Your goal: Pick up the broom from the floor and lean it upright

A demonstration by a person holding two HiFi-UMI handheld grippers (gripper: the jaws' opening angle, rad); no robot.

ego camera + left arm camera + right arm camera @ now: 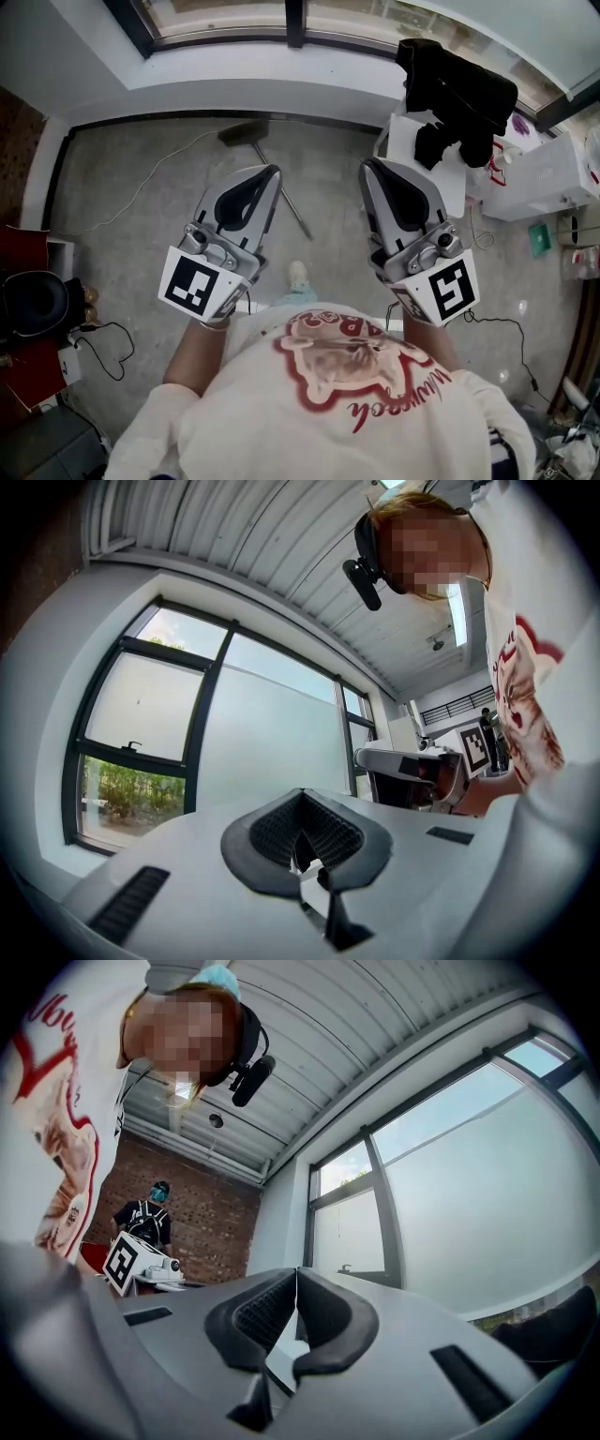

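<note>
- The broom (281, 187) is being found flat on the floor (150, 187), far ahead, its head near the window wall (234, 94).
- The left gripper (272, 172) and right gripper (367, 164) are being held forward with fingers pressed together and empty, probably in readiness for reaching down.

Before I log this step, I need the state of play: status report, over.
Left gripper shut, empty. Right gripper shut, empty. Broom flat on floor ahead, untouched. Thin cable on floor to its left.
</note>
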